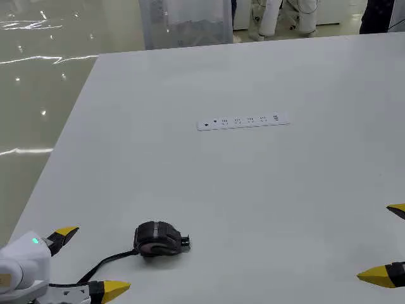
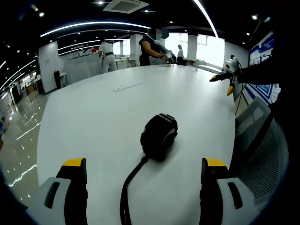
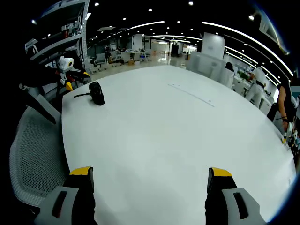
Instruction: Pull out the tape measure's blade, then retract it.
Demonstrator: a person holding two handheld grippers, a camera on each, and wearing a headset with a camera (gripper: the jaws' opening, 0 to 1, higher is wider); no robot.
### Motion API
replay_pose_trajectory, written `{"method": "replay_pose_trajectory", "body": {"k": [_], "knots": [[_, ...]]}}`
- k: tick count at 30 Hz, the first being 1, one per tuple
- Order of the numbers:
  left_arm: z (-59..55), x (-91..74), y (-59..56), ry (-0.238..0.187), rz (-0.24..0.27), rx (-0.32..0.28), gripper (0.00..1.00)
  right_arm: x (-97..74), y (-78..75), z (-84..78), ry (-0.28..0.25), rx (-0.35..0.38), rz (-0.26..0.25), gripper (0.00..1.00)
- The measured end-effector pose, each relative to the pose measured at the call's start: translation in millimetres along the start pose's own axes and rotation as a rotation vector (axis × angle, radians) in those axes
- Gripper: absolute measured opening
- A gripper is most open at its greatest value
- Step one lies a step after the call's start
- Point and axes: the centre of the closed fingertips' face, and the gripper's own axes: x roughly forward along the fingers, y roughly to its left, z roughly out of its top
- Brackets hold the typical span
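Found black tape measure (image 1: 159,239) lying on white table (image 1: 253,190) at 7 o'clock in head view, untouched, cord trailing toward left gripper (image 1: 95,259) at 8 o'clock, jaws spread wide on nothing, saw right gripper (image 1: 383,242) at 4 o'clock, jaws likewise apart, power strip (image 1: 243,121) just off centre toward 2 o'clock.

The white left gripper (image 1: 90,261), at seven o'clock, has yellow-tipped black jaws and a green light (image 1: 33,239); the right gripper (image 1: 384,242) has yellow tips too.
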Motion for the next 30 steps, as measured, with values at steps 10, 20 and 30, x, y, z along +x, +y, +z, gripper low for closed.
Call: {"method": "replay_pose_trajectory", "body": {"k": [10,20,30], "knots": [[-4.0,2.9,0.5,0.020,-0.009,0.004,0.99,-2.9,-2.4,-0.3,-0.004,-0.006,-0.009,0.99],[-3.6,1.3,1.7,0.012,0.002,-0.009,0.99,-0.3,-0.8,4.1,-0.018,-0.009,-0.001,0.99],[-2.9,2.4,1.1,0.011,-0.004,-0.014,0.99,1.5,0.6,2.6,-0.002,0.006,0.008,0.99]]}}
